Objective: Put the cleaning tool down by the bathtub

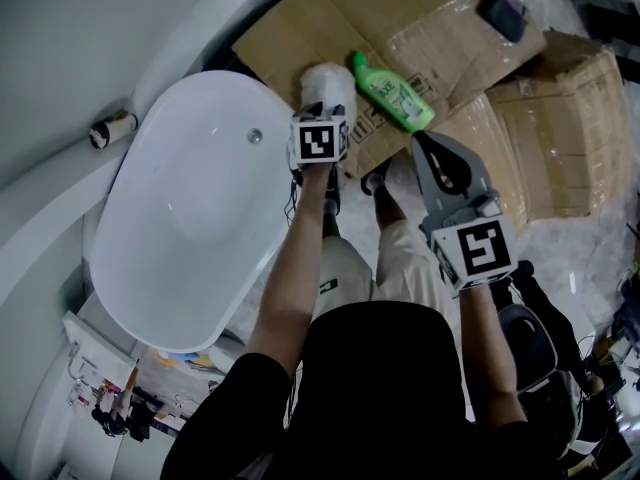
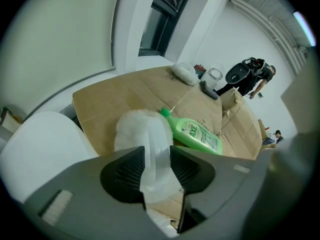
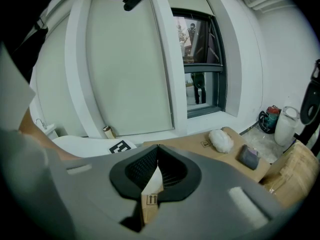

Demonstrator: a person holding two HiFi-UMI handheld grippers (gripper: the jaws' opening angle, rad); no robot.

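**Left gripper** (image 2: 157, 156): held over the floor at the bathtub's end, pointing steeply down. Its jaws stand spread wide. The tool's handle sits in the gap between the ribbed pads, which do not visibly squeeze it, so the grip is released.

**Cleaning tool** (image 2: 139, 130): fluffy white head on a translucent plastic handle. The head rests on the flattened cardboard (image 1: 300, 28), just beside the rim of the bathtub and next to the green bottle. The handle rises from the head into the left gripper's open jaws.

**Bathtub** (image 1: 200, 168): white, oval and freestanding, with the drain near the end closest to the tool. It fills the left of the head view.

**Green bottle** (image 1: 392, 91): green cap, lettering "AXE" on the label. It lies on its side on the cardboard, close to the tool's head, whether touching it cannot be told.

**Right gripper** (image 3: 158, 154): held apart from the left, to the right of the person's knees. Its jaw tips are clenched together with nothing between them; only cardboard shows through the gap below the tips.

**Second white fluffy item** (image 3: 221, 140): lies on the far cardboard, well apart from the tool.

**Dark pouch** (image 3: 248, 157): lies near the second fluffy item, on the same cardboard.

**Small roll** (image 1: 110, 130): on the white ledge beyond the bathtub.
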